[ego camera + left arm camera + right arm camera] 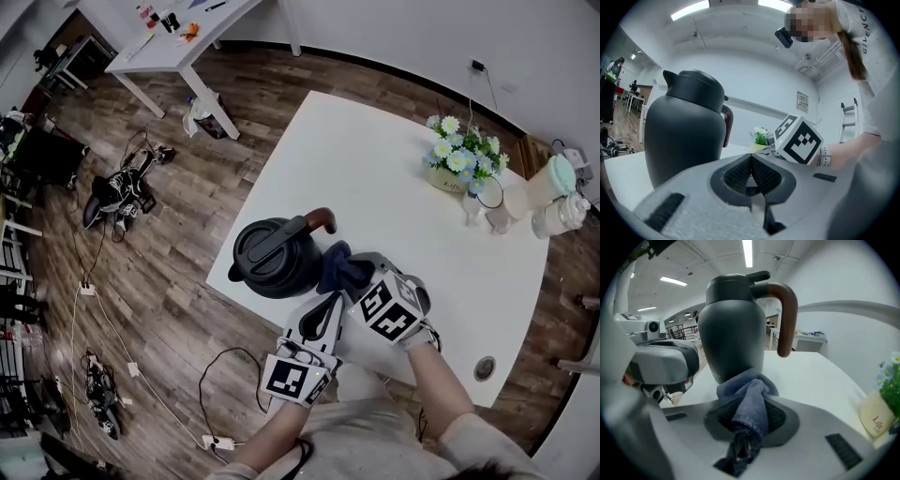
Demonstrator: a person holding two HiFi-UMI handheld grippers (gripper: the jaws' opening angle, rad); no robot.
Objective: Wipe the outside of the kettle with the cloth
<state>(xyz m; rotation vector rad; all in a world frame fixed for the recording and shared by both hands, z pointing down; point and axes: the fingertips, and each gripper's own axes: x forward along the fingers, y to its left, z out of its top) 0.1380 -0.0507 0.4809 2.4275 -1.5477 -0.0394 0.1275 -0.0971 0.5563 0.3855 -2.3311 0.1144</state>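
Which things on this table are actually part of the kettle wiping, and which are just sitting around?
For the job: black kettle, blue cloth, right tool shut on the cloth, left tool shut and empty.

Just lying about: flower pot, white containers beyond it.

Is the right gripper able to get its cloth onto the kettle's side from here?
Probably yes. The right gripper is shut on the cloth, which bunches right by the kettle's lower side with nothing between them. The left gripper is off to one side.
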